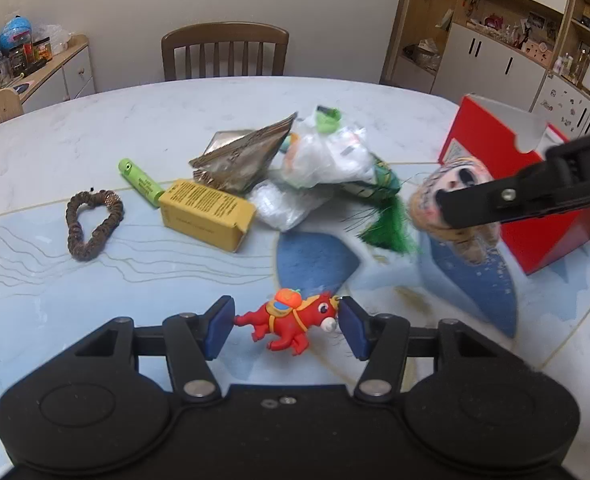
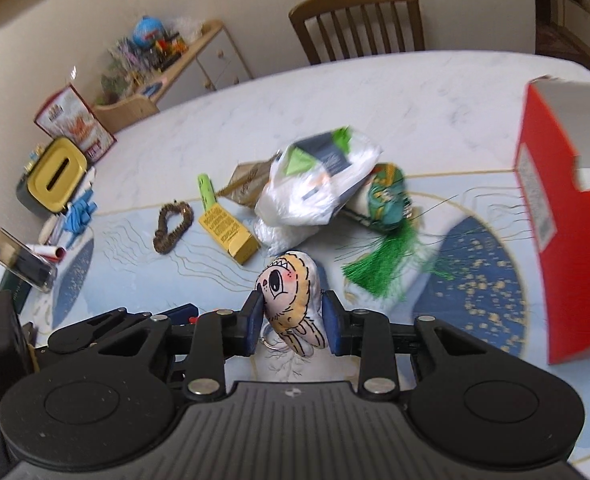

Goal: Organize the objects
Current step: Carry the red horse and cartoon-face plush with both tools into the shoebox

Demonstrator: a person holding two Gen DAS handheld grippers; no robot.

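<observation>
A small red toy horse with an orange saddle sits between the blue pads of my left gripper; its tail touches one pad and its nose the other. My right gripper is shut on a flat plush charm with a drawn face and a key ring, held above the table. In the left wrist view the plush charm hangs blurred in the right gripper, close beside the open red box. That red box stands at the right edge of the table.
A heap lies mid-table: a white plastic bag, a brown foil pouch, a yellow carton, a green tube, a brown bead loop and a green tassel. A chair stands behind the table.
</observation>
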